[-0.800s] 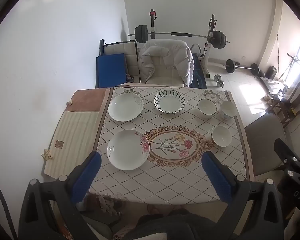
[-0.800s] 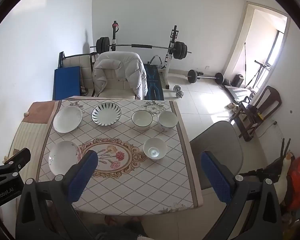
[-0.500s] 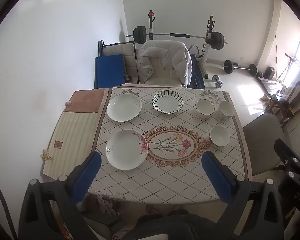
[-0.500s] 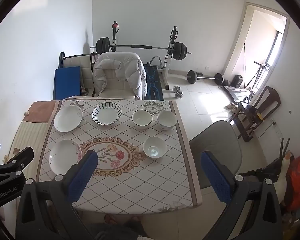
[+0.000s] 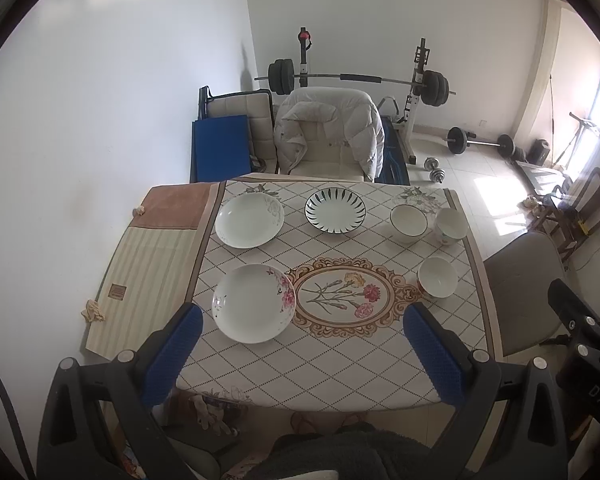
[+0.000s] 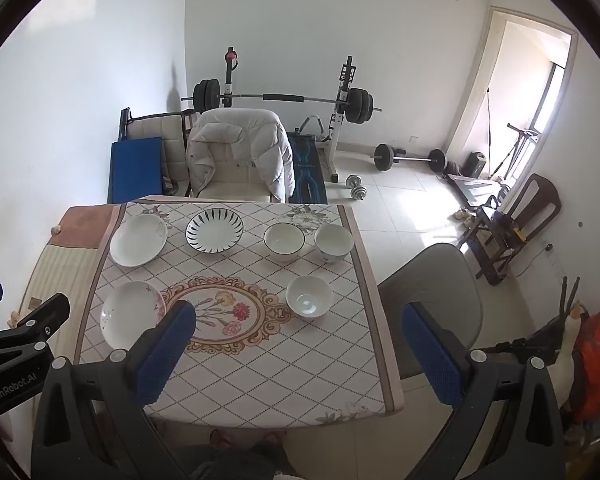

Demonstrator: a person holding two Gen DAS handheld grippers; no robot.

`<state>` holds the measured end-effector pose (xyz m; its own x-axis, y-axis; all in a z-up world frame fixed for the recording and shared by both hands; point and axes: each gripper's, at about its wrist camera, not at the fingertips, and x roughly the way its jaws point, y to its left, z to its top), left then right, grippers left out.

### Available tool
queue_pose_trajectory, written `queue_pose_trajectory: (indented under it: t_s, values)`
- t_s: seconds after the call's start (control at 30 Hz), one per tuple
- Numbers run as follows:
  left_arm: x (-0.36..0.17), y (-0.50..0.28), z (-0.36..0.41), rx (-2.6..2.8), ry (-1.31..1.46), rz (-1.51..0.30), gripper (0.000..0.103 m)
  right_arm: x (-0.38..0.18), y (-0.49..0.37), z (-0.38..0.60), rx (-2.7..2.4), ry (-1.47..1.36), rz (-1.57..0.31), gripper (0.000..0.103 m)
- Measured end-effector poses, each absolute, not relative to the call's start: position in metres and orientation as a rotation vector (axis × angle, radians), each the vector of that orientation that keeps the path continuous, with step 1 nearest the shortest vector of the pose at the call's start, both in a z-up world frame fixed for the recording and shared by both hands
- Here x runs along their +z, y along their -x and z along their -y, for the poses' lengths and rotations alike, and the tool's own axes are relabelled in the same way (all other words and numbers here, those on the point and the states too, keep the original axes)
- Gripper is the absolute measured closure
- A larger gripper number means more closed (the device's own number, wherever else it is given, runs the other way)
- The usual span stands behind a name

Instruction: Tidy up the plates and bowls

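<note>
On the square table with the diamond-patterned cloth (image 5: pixel 340 376) sit three shallow white ceramic plates (image 5: pixel 253 302) and three small white bowls (image 5: pixel 437 277).

flowered plate (image 6: pixel 134 314): near rim behind right gripper's fingers (image 6: pixel 166 356) | table (image 5: pixel 324 384): near edge partly hidden

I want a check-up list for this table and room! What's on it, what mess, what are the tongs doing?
Surface: table under a diamond-pattern cloth with a flower oval.
Job's things: three plates, namely pink-flower plate, white plate, striped plate; three bowls, namely dark-rimmed bowl, far right bowl, near bowl. None stacked.
Clutter: crumpled scraps beside the striped mat.
Tongs: left tongs and right tongs open, empty, above the near edge.
Cables: nothing seen on the table.
Surroundings: jacket-draped chair, barbell rack, grey chair.
</note>
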<state>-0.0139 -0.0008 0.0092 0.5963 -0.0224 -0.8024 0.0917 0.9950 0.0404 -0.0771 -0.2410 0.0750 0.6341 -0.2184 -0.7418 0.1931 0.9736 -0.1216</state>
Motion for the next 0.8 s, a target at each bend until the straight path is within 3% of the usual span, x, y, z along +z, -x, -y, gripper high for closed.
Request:
queue_pose_trajectory:
  t_s: [0.8]
  values:
    - [0.0108, 0.0188, -0.0031, -0.065, -0.083, -0.919, 0.000, 0.0750, 0.0780, 0.2398, -0.229, 0.024, -0.856, 0.000]
